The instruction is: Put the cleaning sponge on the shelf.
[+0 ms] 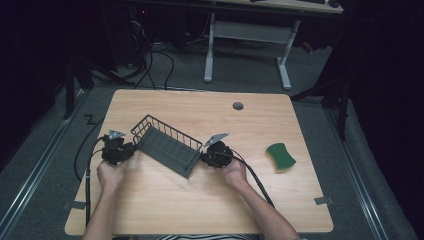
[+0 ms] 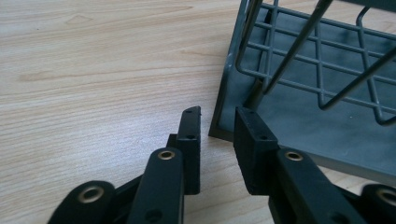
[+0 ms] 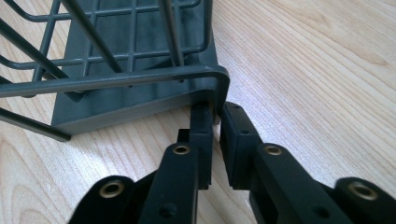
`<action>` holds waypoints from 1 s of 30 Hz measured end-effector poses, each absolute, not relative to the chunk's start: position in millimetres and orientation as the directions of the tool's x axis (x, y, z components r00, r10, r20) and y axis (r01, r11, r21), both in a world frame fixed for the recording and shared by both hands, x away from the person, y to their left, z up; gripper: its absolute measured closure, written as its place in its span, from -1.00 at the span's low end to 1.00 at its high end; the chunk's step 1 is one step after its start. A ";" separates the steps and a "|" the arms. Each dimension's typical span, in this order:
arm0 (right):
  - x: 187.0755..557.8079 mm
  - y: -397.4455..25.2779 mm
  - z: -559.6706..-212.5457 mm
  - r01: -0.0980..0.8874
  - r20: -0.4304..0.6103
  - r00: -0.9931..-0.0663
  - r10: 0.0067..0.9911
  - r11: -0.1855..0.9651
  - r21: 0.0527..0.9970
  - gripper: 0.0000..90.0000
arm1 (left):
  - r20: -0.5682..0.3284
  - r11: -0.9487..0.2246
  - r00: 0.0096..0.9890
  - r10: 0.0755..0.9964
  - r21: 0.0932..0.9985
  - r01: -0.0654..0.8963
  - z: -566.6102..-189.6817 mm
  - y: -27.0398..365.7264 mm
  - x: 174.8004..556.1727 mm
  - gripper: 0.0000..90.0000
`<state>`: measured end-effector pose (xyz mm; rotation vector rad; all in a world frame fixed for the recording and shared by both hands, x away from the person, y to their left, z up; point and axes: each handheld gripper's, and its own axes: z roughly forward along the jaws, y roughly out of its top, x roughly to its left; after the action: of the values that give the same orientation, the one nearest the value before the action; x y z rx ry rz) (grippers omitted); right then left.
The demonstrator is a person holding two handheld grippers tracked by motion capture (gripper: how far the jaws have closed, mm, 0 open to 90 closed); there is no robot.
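Pale wood-grain surface (image 1: 200, 205), rounded corners, in a dark room over grey floor. Near the middle, lying slantwise: dark grey wire rack (image 1: 167, 145), thin rod grid walls on a flat solid base, nothing inside. At its left end, left claw (image 2: 217, 135) spread, jaws straddling the base corner with a gap on either side, not pressed on it. At its right end, right claw (image 3: 217, 128) pinching the rounded corner of the rack's end wall, jaws nearly together. Farther right, well apart: green sponge (image 1: 280, 156), waisted shape, flat on the wood.
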<state>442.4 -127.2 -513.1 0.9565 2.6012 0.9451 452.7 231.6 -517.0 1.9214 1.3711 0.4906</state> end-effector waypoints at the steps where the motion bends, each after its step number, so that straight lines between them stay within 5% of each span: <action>1: 442.6 -128.1 -513.2 0.506 0.022 -0.767 0.641 0.584 0.634 0.91 | -0.101 -0.181 0.368 0.925 0.733 0.656 -518.1 230.9 453.3 0.66; 30: 437.8 -140.4 -511.4 0.483 0.012 -0.794 0.608 0.618 0.620 0.92 | -0.112 -0.200 0.401 0.909 0.727 0.657 -522.0 222.4 453.8 0.87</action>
<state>437.8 -140.4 -511.4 0.9023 2.6421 0.9244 453.8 222.4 -522.0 1.9436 1.3362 0.4496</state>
